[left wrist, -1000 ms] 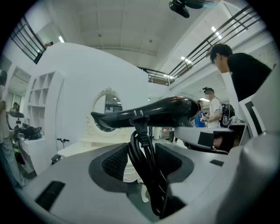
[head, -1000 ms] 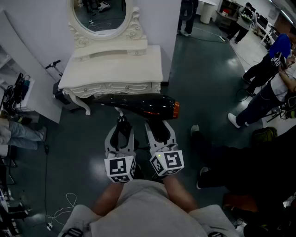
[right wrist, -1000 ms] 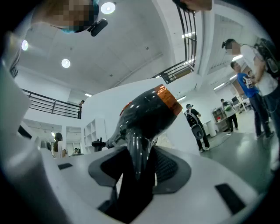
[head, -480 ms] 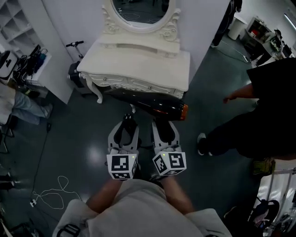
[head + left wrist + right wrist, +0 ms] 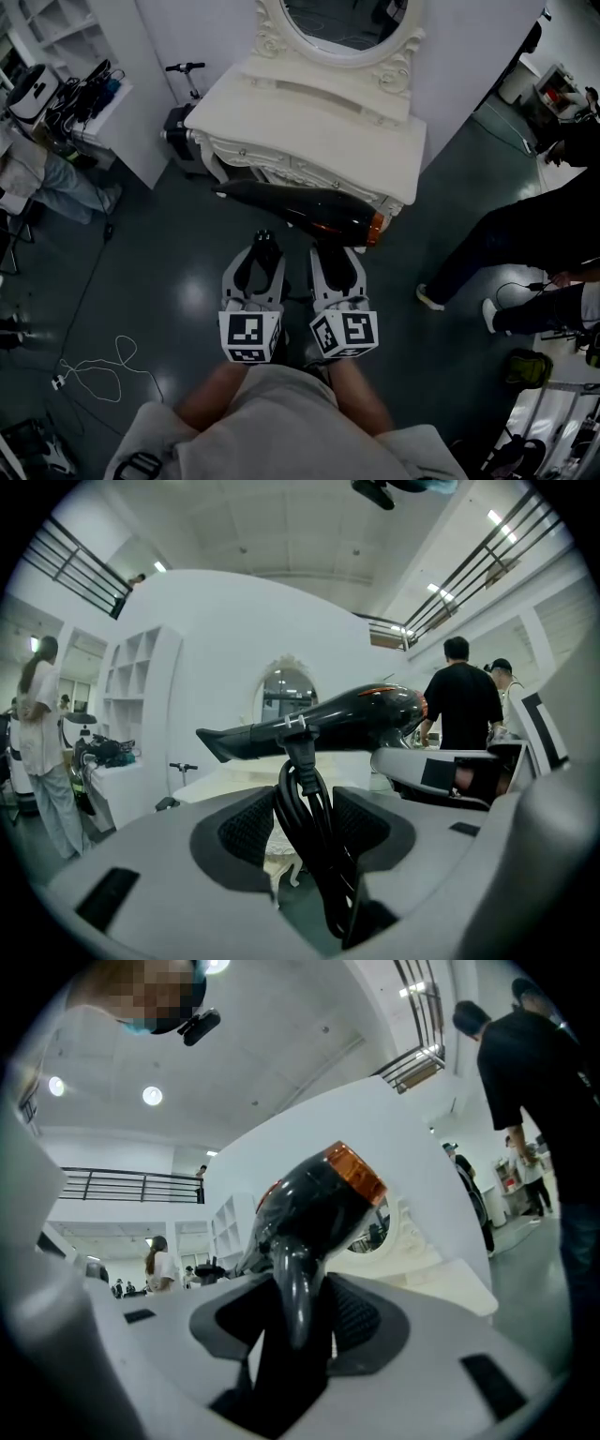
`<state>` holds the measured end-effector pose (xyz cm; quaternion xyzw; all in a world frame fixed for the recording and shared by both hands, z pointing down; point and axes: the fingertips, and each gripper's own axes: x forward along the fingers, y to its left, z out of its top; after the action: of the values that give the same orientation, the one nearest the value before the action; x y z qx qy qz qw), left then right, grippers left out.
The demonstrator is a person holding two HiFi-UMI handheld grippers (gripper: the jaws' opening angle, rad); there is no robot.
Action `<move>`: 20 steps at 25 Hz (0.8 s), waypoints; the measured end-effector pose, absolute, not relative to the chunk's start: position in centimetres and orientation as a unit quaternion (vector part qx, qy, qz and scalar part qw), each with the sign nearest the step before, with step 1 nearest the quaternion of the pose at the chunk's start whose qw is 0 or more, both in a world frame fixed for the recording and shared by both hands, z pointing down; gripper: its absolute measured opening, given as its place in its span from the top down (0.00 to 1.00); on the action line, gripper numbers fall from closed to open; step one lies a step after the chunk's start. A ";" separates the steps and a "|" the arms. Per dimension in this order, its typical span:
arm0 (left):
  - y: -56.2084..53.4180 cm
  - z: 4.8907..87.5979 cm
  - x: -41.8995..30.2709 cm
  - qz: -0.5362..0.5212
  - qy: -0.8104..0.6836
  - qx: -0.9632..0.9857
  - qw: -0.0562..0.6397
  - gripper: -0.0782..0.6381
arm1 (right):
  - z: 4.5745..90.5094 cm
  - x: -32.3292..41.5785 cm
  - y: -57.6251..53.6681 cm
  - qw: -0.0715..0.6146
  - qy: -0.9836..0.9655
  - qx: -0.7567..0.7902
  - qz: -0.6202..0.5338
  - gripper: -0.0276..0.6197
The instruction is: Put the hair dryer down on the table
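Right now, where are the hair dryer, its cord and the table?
Hair dryer [image 5: 292, 202]: head view, middle of the black barrel.
Cord [image 5: 305, 808]: left gripper view, bundle between the jaws.
Table [image 5: 302, 127]: head view, bare white top.

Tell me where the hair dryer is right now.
The hair dryer is mid-air at the centre of the head view, by the front edge of the white dressing table; the right tongs grip its handle, the left tongs its cord.

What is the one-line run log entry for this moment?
left gripper: shut on power cord | right gripper: shut on hair dryer | hair dryer: not yet on dressing table
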<state>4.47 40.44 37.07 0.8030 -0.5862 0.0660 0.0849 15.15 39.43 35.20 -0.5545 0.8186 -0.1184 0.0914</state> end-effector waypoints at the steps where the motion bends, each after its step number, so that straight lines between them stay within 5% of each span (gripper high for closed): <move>1: 40.0 37.2 4.2 0.066 -0.587 0.802 0.087 0.61 | 35.3 14.9 38.9 0.090 0.819 -0.555 -0.120 0.67; 20: 25.9 38.5 -4.0 0.059 -0.584 0.800 0.123 0.61 | 36.2 7.3 24.5 0.063 0.810 -0.568 -0.131 0.67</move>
<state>-3.96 25.87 38.53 0.7999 -0.5843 0.0593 0.1231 7.34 24.55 36.24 -0.5677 0.8103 -0.1309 0.0635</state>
